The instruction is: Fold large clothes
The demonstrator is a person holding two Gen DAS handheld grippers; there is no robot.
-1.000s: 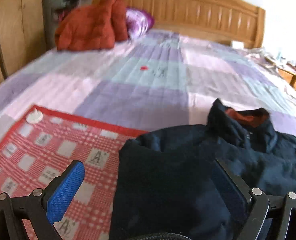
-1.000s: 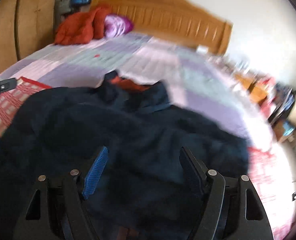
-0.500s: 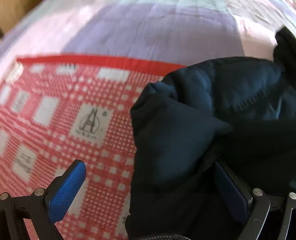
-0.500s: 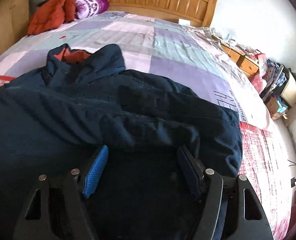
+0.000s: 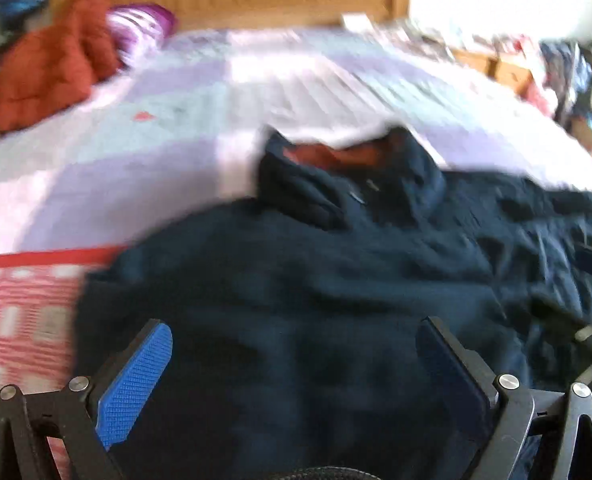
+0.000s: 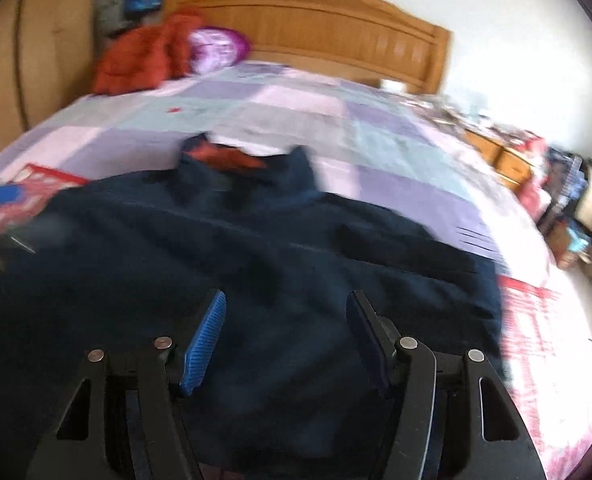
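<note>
Navy jacket (image 5: 316, 280) lies spread across the near end of the bed (image 5: 296, 92), its collar with the orange lining pointing toward the wooden headboard (image 6: 316, 28) and its left edge over a red checked cloth (image 5: 19, 320). Above it, the left claw (image 5: 296, 360) hovers with its blue pads wide apart and gripping nothing. Further right, the right claw (image 6: 285, 332) is closing, with jacket fabric under the gap but the pads not pressing on it.
</note>
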